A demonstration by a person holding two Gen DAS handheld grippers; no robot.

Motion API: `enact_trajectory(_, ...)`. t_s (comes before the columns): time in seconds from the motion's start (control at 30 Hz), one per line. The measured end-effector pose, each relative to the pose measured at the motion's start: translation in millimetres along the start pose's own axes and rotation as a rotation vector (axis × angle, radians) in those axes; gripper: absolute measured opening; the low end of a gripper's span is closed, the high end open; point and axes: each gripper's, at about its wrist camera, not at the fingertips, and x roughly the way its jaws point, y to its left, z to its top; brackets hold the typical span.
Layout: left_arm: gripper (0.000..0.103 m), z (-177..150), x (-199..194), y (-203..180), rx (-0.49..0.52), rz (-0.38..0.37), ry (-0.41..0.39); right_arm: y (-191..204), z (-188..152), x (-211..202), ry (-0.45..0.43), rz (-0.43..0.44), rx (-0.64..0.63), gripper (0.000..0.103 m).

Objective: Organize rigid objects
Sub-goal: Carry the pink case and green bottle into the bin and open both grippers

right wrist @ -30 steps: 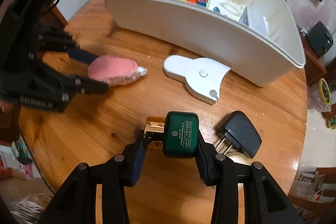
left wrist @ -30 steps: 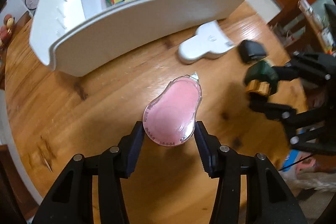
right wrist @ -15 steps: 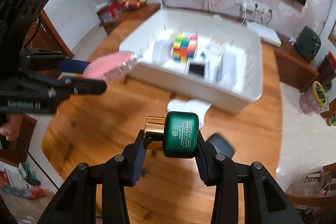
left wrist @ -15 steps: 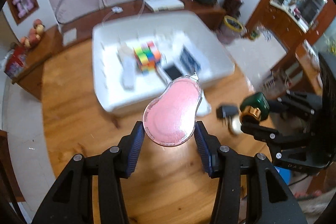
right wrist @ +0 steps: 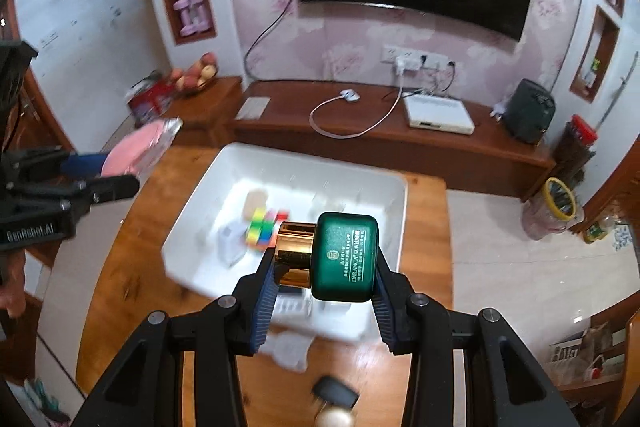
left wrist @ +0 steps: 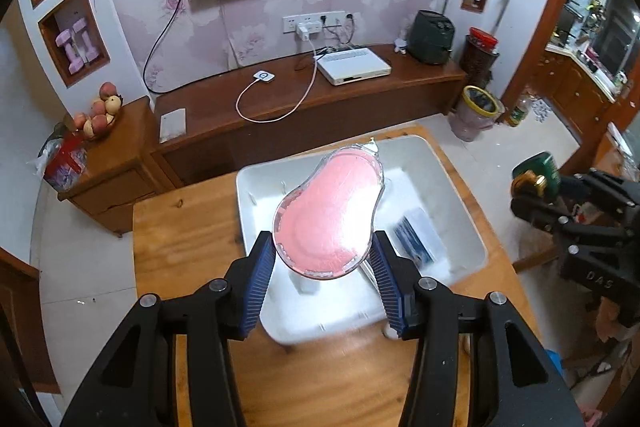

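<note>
Both grippers are loaded above the white bin (right wrist: 394,205): left gripper (left wrist: 326,265) clamps the pink case (left wrist: 328,215), right gripper (right wrist: 324,285) the green bottle (right wrist: 344,255); lower each into a free compartment before releasing

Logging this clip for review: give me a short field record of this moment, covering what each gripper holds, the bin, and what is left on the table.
left gripper: shut on pink pear-shaped case, held above the bin
right gripper: shut on green bottle with gold cap
white bin: on the wooden table, holds colour cube and other blurred items
left on table: black plug adapter, white flat object
</note>
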Motion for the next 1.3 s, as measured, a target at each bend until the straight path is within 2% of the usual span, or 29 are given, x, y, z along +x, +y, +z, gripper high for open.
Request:
enact_trajectory(0.17, 0.052, 23.7, 43.7, 13.2, -0.016, 0.022, 0.042, -2.1, 26.1, 39.6, 0.012, -0.052, 0.022, 0.043)
enact_trajectory(0.3, 0.052, 28.5, 83.6, 24.5, -0.046, 0.014, 0.103, 1.3, 31.5, 89.7, 0.073, -0.064, 0.046, 0.043)
enact_trajectory(0.43, 0.052, 21.3, 126.8, 30.9, -0.058, 0.02, 0.176, 7.4, 22.3, 134.7, 0.149, -0.064, 0.065, 0.043)
enact_trajectory(0.63, 0.051, 9.7, 165.8, 35.9, -0.072, 0.018, 0.245, 21.1, -0.3, 188.9, 0.261, -0.054, 0.058, 0.043)
enact_trajectory(0.67, 0.046, 7.7, 170.6, 36.7, -0.075, 0.017, 0.254, 23.5, -2.9, 195.7, 0.277, -0.055, 0.053, 0.043)
enact_trajectory(0.7, 0.034, 7.0, 174.0, 36.7, -0.076, 0.013, 0.262, 25.5, -5.2, 202.0, 0.29, -0.058, 0.047, 0.043)
enact_trajectory(0.73, 0.034, 6.5, 178.4, 38.4, -0.081, 0.01, 0.275, 27.8, -6.7, 206.1, 0.299, -0.063, 0.039, 0.043)
enact_trajectory(0.8, 0.037, 6.1, 183.3, 42.4, -0.103, 0.013, 0.293, 30.4, -8.6, 213.6, 0.322, -0.079, 0.017, 0.043)
enact_trajectory(0.87, 0.046, 5.6, 181.7, 45.2, -0.13, 0.001, 0.3, 32.8, -8.6, 215.2, 0.336, -0.081, 0.007, 0.046)
enact_trajectory(0.9, 0.06, 5.3, 179.1, 46.1, -0.14, -0.006, 0.298, 33.1, -8.6, 213.8, 0.334, -0.081, 0.005, 0.047)
enact_trajectory(0.93, 0.075, 5.6, 178.0, 47.5, -0.145, -0.01, 0.295, 33.6, -8.0, 211.4, 0.326, -0.081, 0.001, 0.052)
enact_trajectory(0.97, 0.08, 5.5, 174.3, 48.1, -0.151, -0.011, 0.287, 34.1, -7.5, 208.2, 0.314, -0.083, -0.004, 0.06)
enact_trajectory(1.03, 0.081, 5.8, 166.0, 46.4, -0.151, -0.02, 0.269, 34.3, -5.1, 201.1, 0.279, -0.094, -0.013, 0.064)
enact_trajectory(1.3, 0.081, -4.0, 128.9, 28.4, -0.125, -0.037, 0.212, 41.0, -12.4, 177.5, 0.232, -0.102, -0.058, 0.064)
